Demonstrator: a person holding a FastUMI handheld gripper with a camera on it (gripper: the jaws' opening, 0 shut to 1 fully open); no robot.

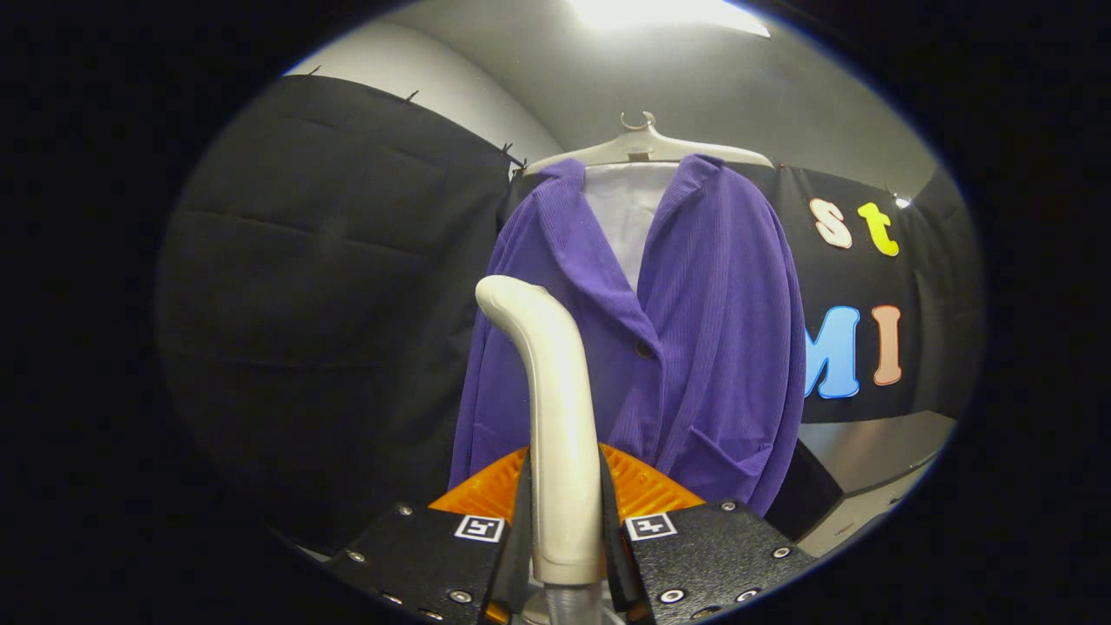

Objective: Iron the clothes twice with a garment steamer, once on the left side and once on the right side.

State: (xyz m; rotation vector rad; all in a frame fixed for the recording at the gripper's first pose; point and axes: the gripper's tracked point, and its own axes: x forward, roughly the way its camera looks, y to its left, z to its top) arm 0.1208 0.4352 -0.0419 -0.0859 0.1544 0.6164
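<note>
So the hand-held gripper [564, 521] has both fingers clamped on the garment steamer [555, 417] handle, which stands upright between them (head hooked toward 11 o'clock). Just beyond, at 1 o'clock, a purple jacket [694, 347] hangs on a white hanger [647, 148] against the booth's wall.

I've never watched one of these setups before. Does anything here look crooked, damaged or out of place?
Nothing stands out. The purple jacket hangs on its hanger, front closed at one button, no visible stains or tears. The gripper is shut on the steamer handle, which stands upright just ahead of the jacket; whether it touches the cloth is unclear.
</note>
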